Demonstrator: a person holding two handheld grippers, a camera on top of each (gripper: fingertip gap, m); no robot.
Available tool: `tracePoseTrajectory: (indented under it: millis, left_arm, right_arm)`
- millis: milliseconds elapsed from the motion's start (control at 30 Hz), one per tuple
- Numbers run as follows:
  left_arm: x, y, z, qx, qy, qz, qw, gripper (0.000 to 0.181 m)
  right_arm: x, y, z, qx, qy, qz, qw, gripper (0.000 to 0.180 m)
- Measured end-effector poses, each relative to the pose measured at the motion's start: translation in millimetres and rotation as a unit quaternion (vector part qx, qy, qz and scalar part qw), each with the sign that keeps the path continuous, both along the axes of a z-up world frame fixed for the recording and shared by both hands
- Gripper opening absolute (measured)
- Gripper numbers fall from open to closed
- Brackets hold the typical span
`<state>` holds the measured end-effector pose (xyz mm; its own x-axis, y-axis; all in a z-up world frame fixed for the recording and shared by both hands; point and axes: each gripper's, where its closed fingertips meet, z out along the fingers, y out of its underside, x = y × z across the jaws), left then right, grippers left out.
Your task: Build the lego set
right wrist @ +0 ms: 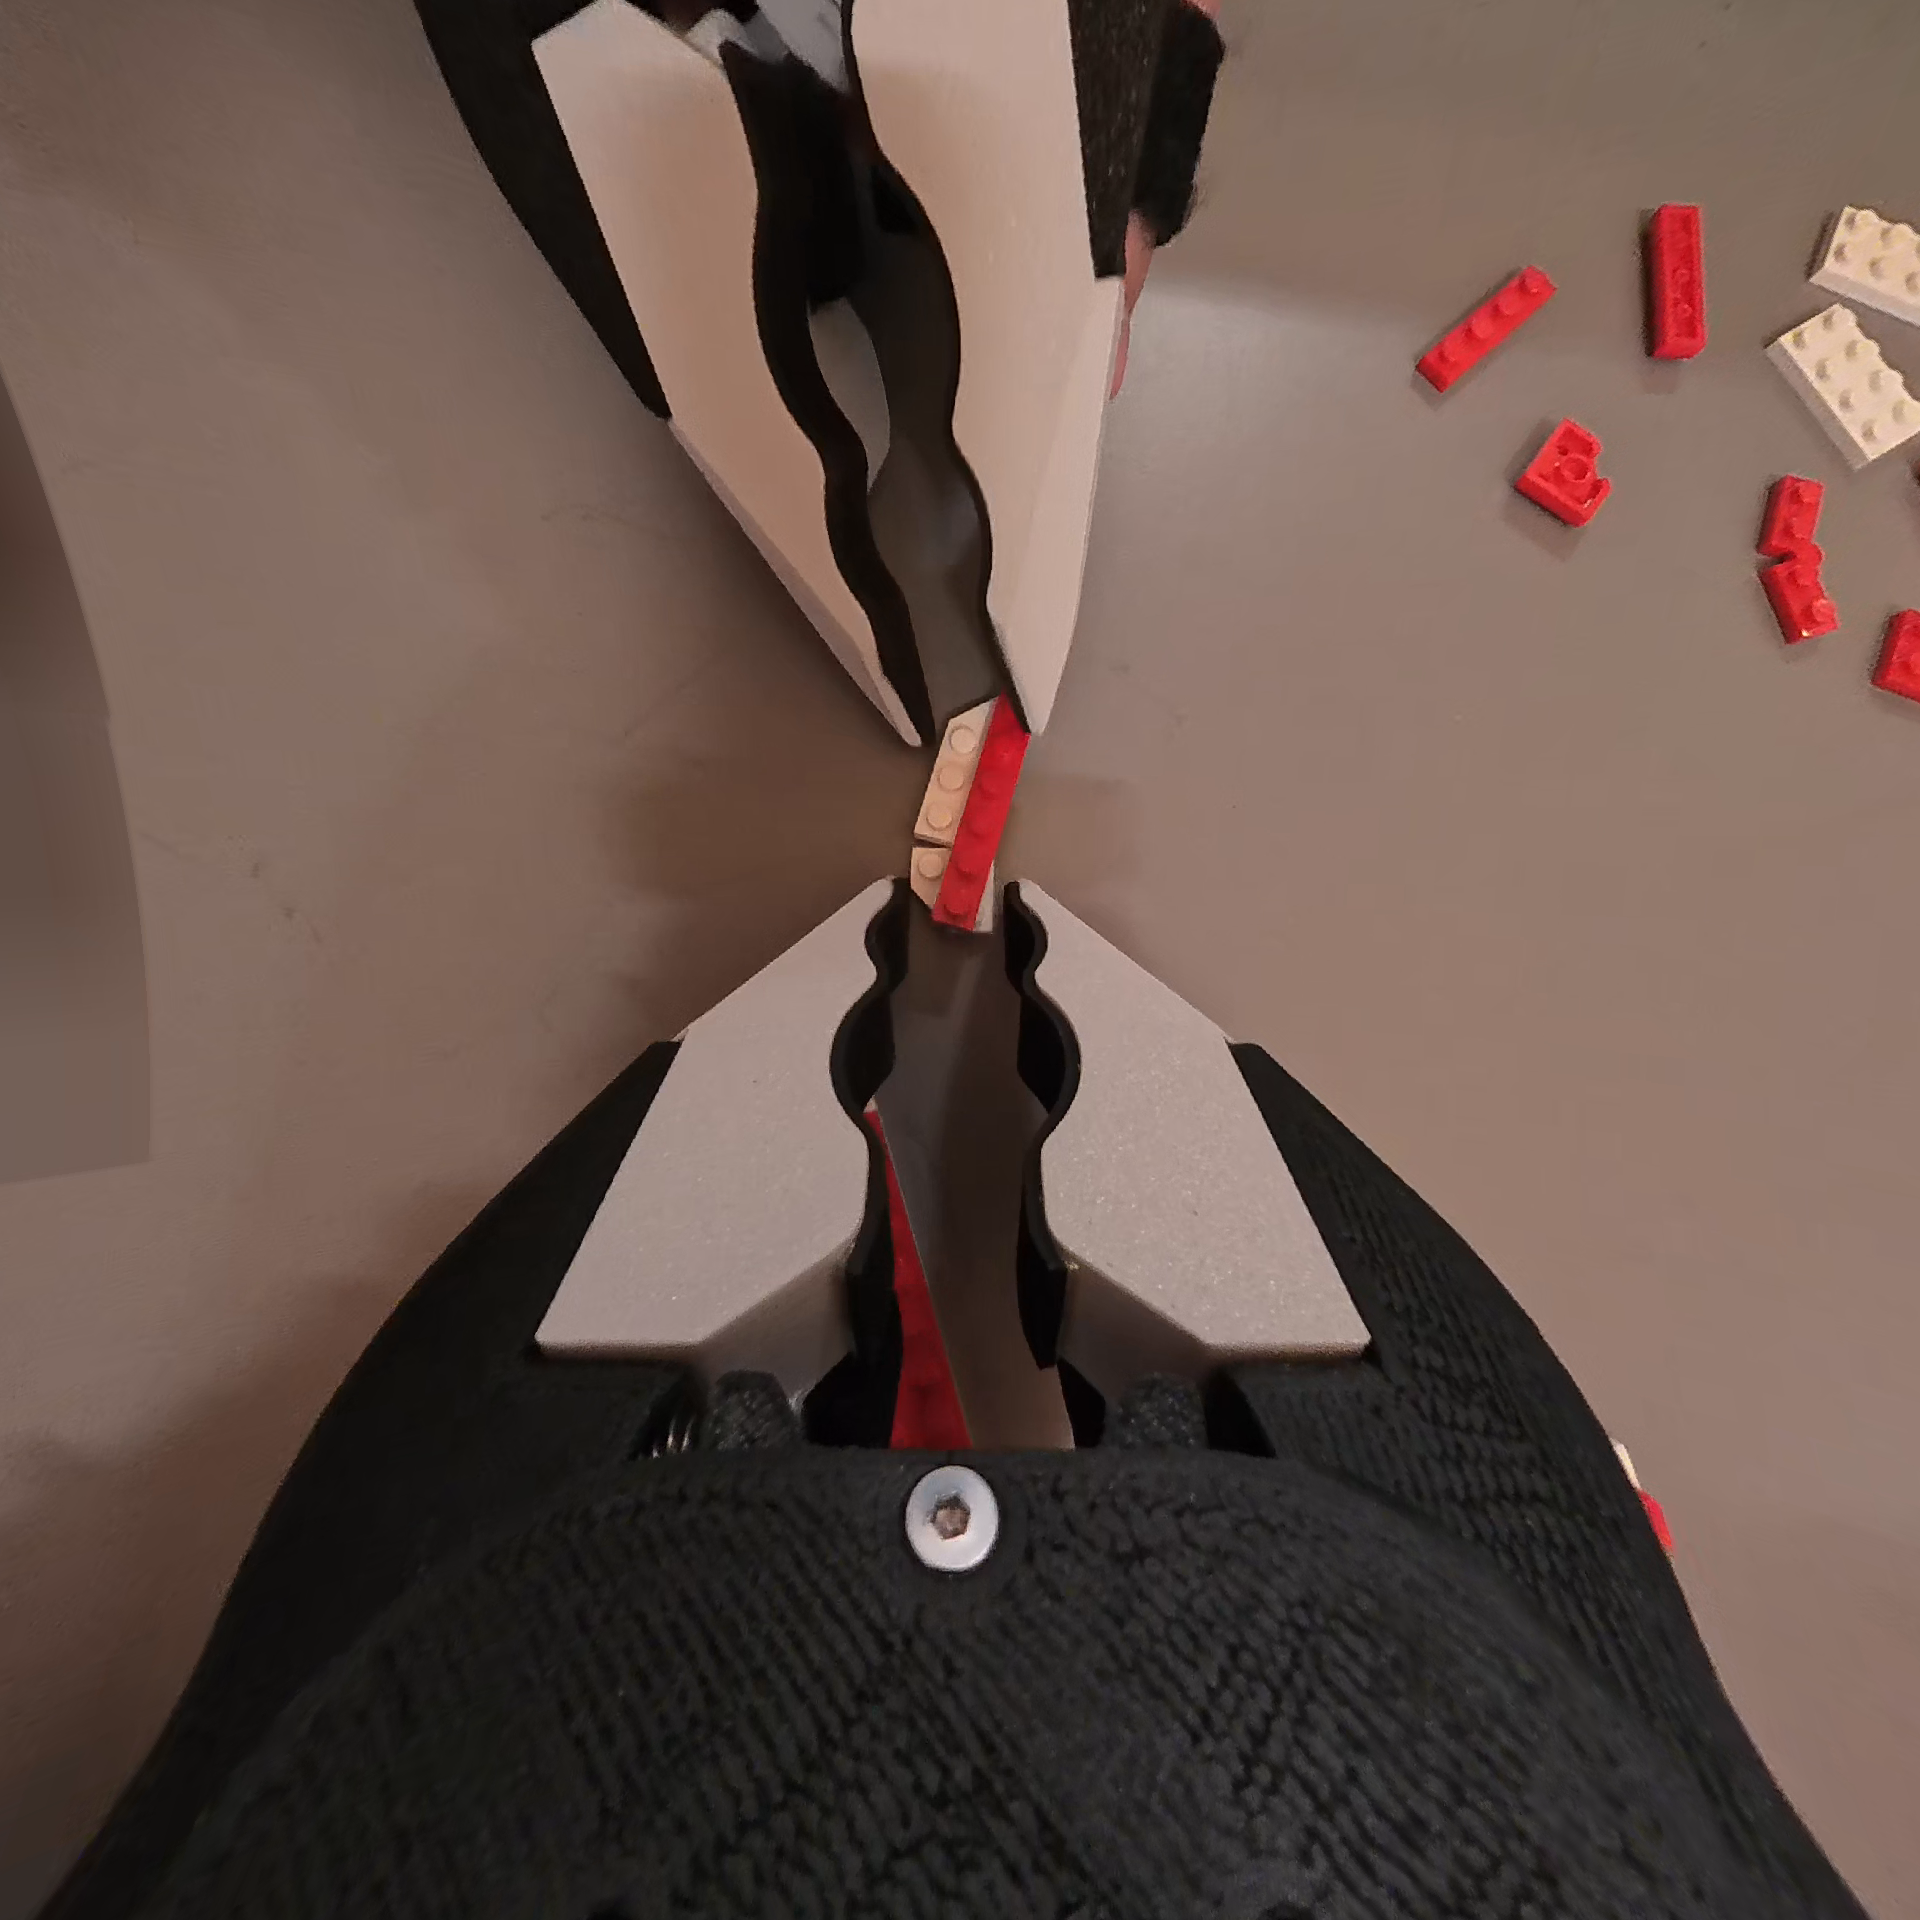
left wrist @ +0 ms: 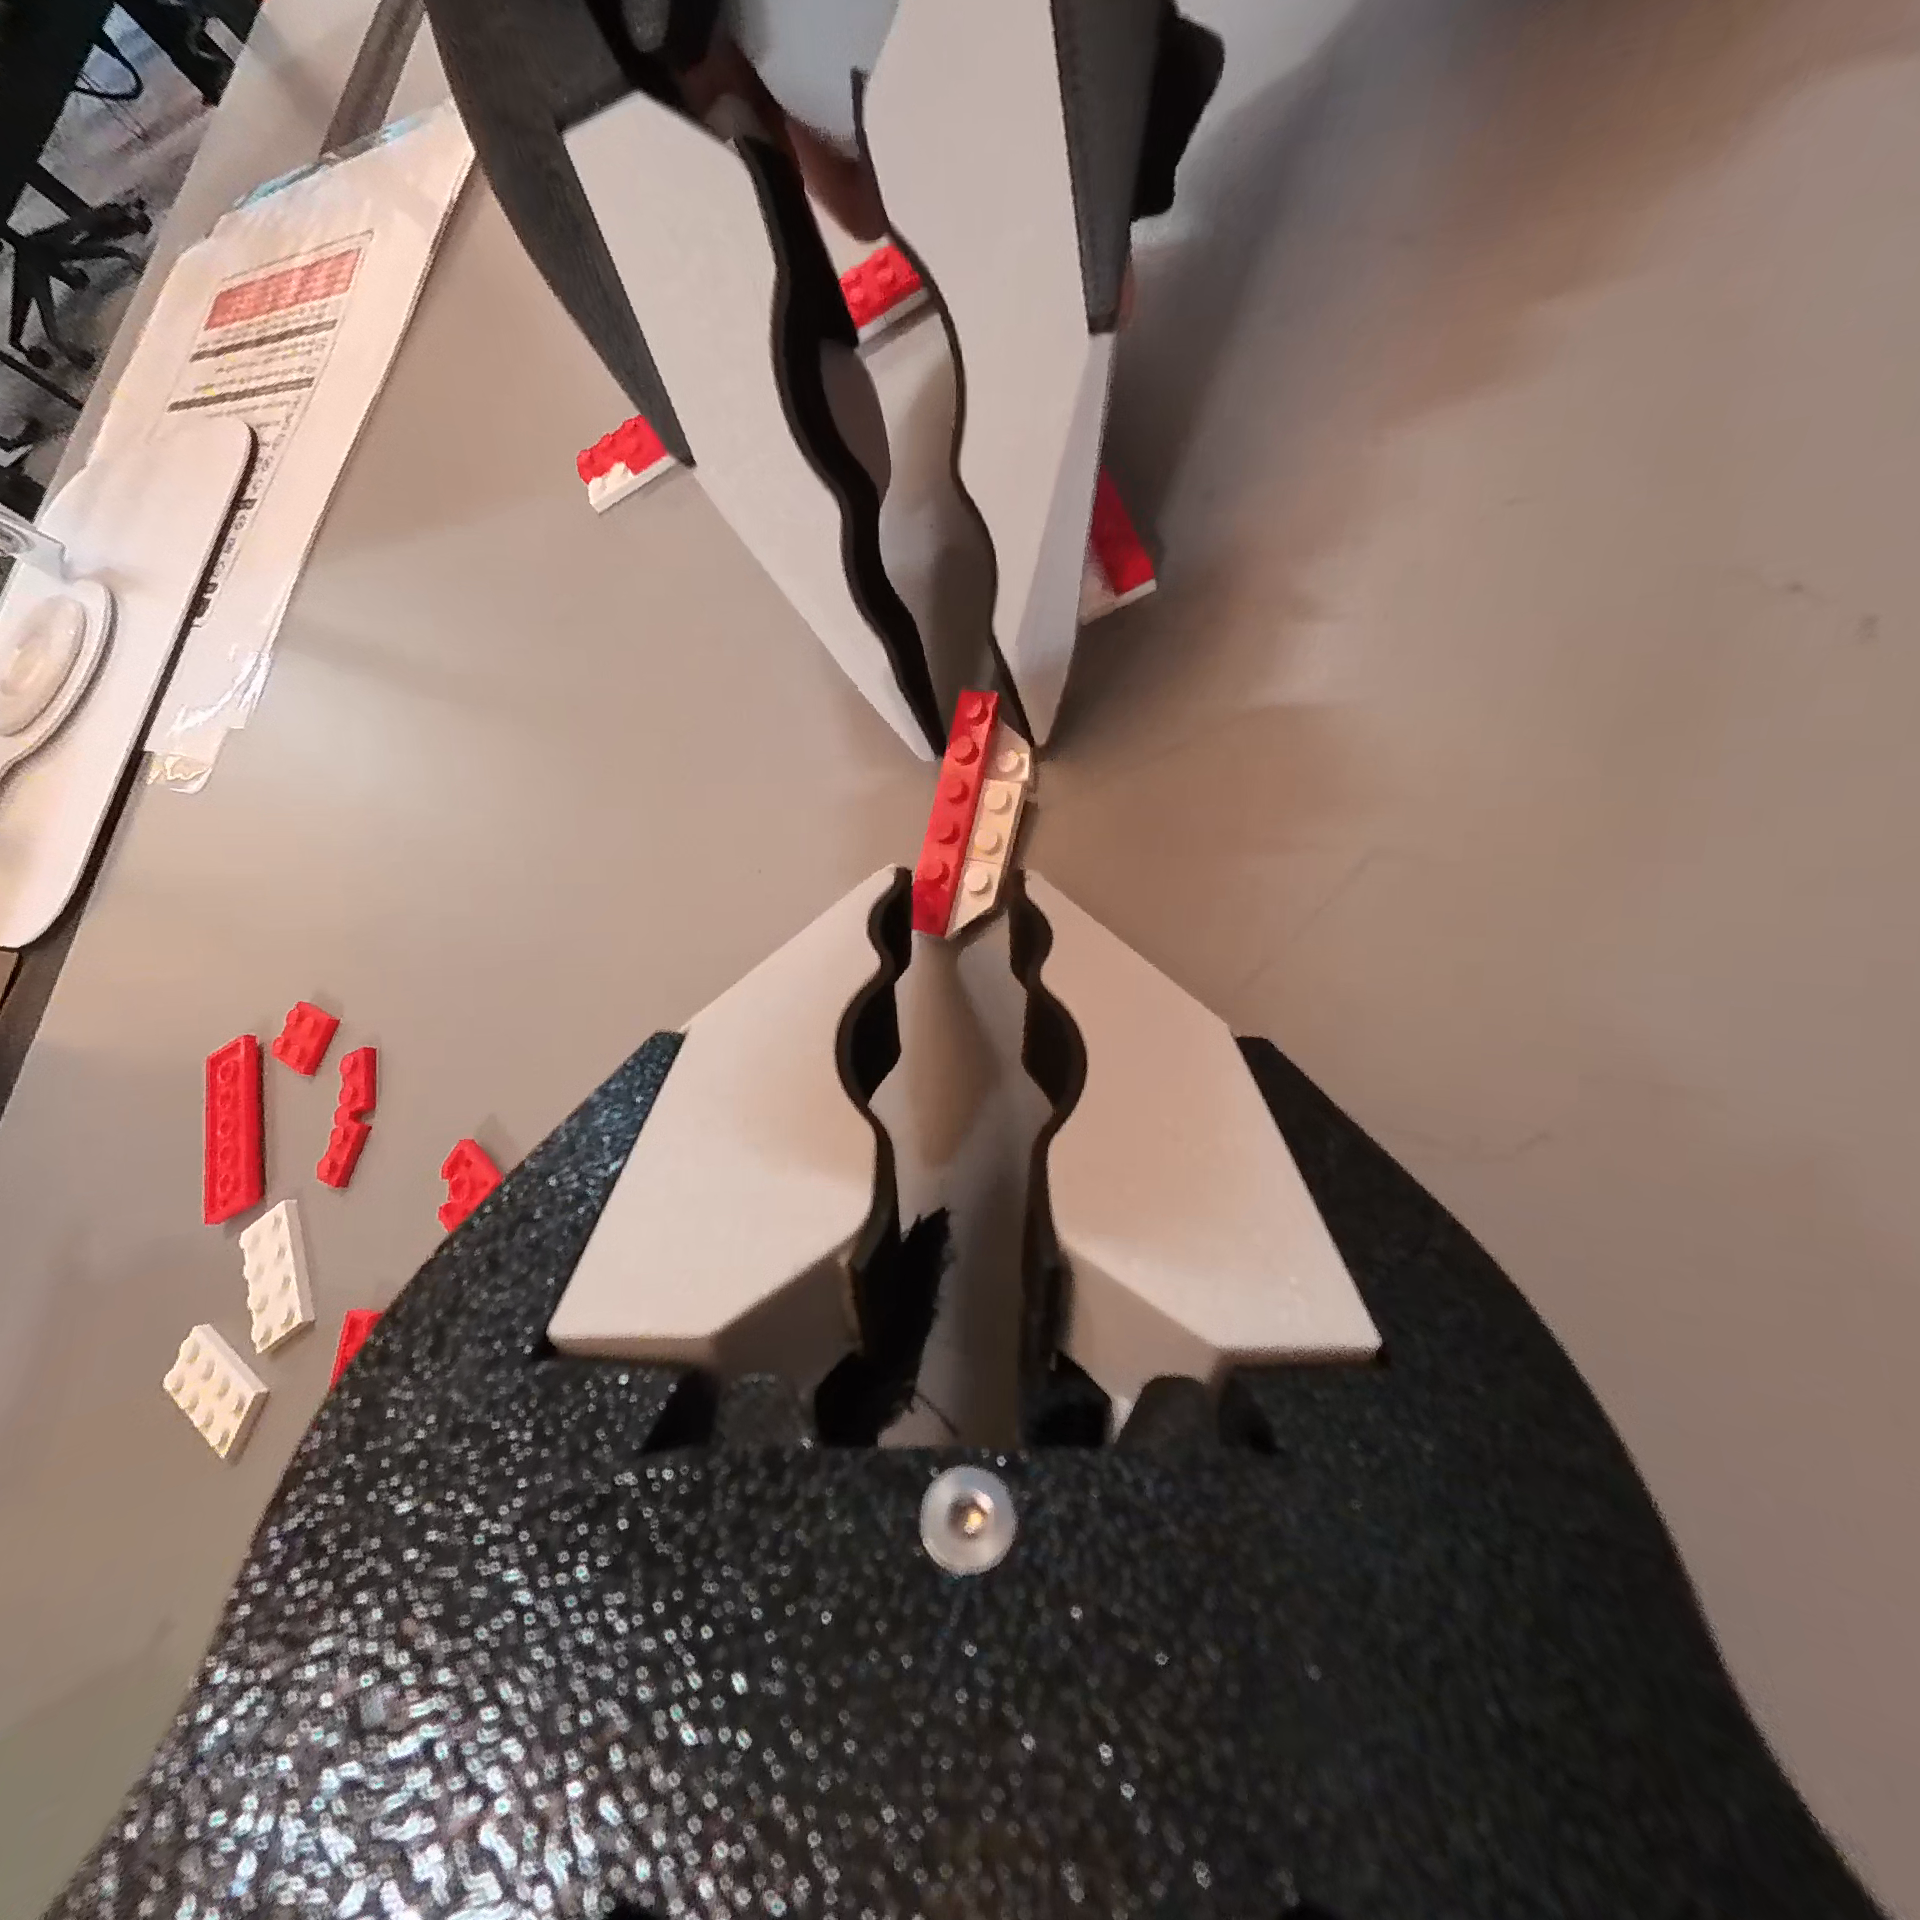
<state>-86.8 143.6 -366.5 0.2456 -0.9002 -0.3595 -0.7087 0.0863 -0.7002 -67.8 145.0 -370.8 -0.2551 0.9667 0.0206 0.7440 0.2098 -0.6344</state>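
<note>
The two hand-held grippers are meeting tip to tip over the grey surface (left wrist: pixel 1455 831), each pointing at the other along one line. The left hand-held gripper (left wrist: pixel 961 894) is reaching forward from the bottom of its own view, its pale fingers narrowed onto the near end of a small red and white lego assembly (left wrist: pixel 971 816). The right hand-held gripper (right wrist: pixel 951 899) is doing the same from the opposite side, clenching the other end of that assembly (right wrist: pixel 961 821); in the left wrist view it is coming down steeply from the top of the frame (left wrist: pixel 987 732). The assembly is hanging between the two pairs of fingertips, a red strip with white studded pieces alongside it, held tilted above the surface.

Loose red plates (left wrist: pixel 234 1127) and white plates (left wrist: pixel 275 1273) are lying scattered on the surface to the left gripper's left, and the same scatter (right wrist: pixel 1849 379) is showing at the upper right of the right wrist view. Other small red and white builds (left wrist: pixel 623 473) are sitting farther off, partly hidden behind the right gripper's fingers. A printed paper packet (left wrist: pixel 239 416) is lying near the surface's edge, with dark chair legs beyond it.
</note>
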Motion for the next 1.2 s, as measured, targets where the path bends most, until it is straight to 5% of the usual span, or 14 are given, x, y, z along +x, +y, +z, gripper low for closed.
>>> tracePoseTrajectory:
  millis: [1200]
  left_arm:
    - [3.9, -3.5, 7.0, -0.024, -0.044, -0.003, 0.999, 0.019]
  right_arm:
    - [-3.2, 2.0, 5.0, -0.035, 0.055, 0.046, 0.997, 0.006]
